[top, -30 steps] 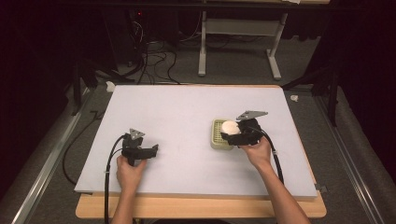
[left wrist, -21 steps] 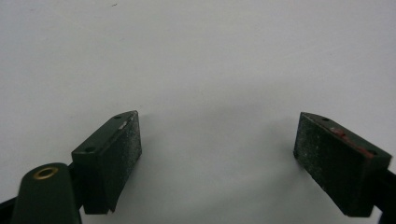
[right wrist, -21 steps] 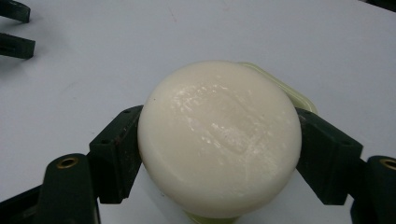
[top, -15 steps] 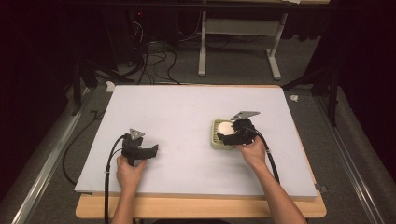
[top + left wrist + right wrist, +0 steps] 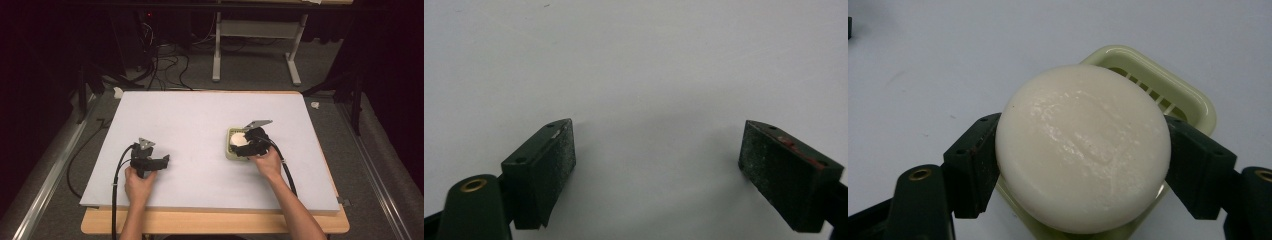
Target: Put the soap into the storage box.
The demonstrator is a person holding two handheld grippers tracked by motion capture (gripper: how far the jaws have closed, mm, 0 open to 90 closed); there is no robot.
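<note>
- High view: left gripper (image 5: pixel 150 162) rested near the white table's (image 5: pixel 190 120) front edge, well apart from the right gripper (image 5: pixel 246 142) over the soap dish (image 5: pixel 229 150).
- Left gripper view: jaws stood wide apart, nothing between them.
- Right gripper view: jaws clamped a round, glossy white soap (image 5: pixel 1083 145) from both sides, above the pale green slotted dish.

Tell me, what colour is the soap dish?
Pale yellow-green; the soap dish shows best in the right gripper view.
</note>
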